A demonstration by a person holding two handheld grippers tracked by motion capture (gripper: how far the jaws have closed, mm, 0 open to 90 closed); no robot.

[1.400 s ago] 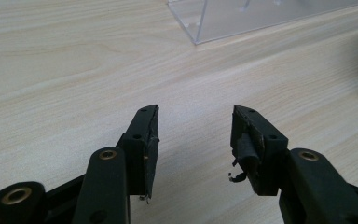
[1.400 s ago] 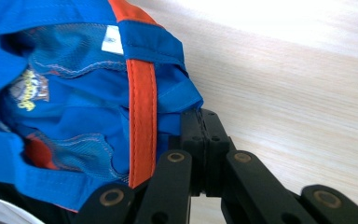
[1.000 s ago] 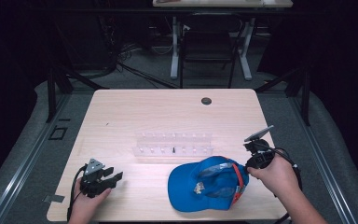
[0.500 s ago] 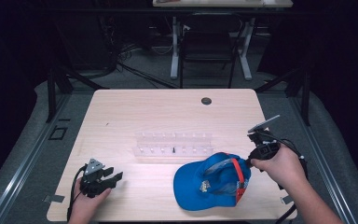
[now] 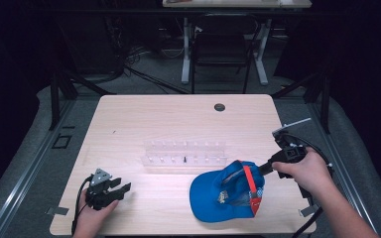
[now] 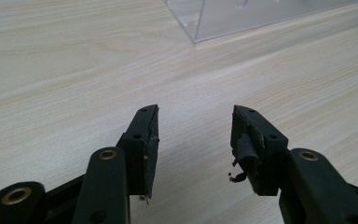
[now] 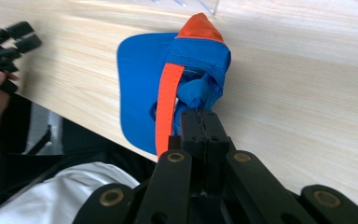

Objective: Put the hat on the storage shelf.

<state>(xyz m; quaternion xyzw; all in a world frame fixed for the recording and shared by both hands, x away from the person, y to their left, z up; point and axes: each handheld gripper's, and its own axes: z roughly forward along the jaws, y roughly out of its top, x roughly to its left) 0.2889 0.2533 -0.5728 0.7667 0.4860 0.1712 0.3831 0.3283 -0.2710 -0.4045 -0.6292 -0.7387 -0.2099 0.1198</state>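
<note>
A blue cap with orange trim lies at the front right of the wooden table. My right gripper is shut on the cap's back edge, and in the right gripper view its jaws pinch bunched blue fabric beside the orange strap. The cap's brim points away from that gripper, toward the table's front edge. My left gripper rests at the front left of the table, open, with bare wood between its fingers.
A clear plastic rack with small pegs stands mid-table, just behind the cap; its corner shows ahead of the left gripper. A dark round grommet sits at the table's far side. A chair and desk legs stand beyond.
My right gripper has pulled the cap to the right along the table's front, and the cap has bunched a little. The left gripper has stayed put.
</note>
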